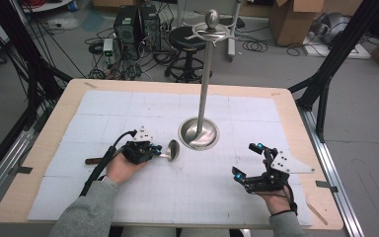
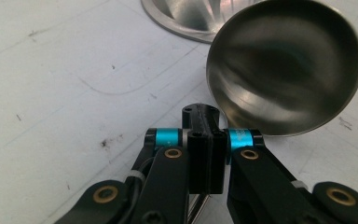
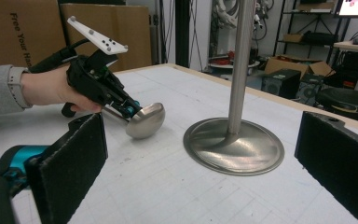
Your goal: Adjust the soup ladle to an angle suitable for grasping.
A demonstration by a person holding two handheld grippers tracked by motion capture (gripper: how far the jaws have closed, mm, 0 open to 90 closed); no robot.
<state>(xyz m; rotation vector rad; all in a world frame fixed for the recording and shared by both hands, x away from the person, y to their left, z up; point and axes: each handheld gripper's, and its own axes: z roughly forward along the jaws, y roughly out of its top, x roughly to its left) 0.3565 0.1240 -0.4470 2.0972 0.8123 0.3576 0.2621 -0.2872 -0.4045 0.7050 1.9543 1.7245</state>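
Note:
A steel ladle lies low over the white mat, its round bowl [image 1: 172,149] [image 2: 284,65] [image 3: 145,120] pointing toward the stand. Its dark handle end [image 1: 93,161] sticks out to the left behind the hand. My left gripper [image 1: 158,151] [image 2: 205,140] [image 3: 128,110] is shut on the ladle's thin metal shaft, just behind the bowl. A steel stand has a round dished base [image 1: 198,133] [image 3: 233,149] [image 2: 186,18], a tall pole [image 1: 206,74] and hooks at the top [image 1: 210,35]. My right gripper [image 1: 246,159] [image 3: 205,168] stands open at the front right with nothing between its pads.
The wooden table [image 1: 286,106] carries a white gridded mat [image 1: 128,106]. Behind the table are a black stool [image 1: 187,39], computer cases [image 1: 135,24], cables and cardboard boxes [image 1: 291,19]. Black frame legs [image 1: 325,74] stand at both sides.

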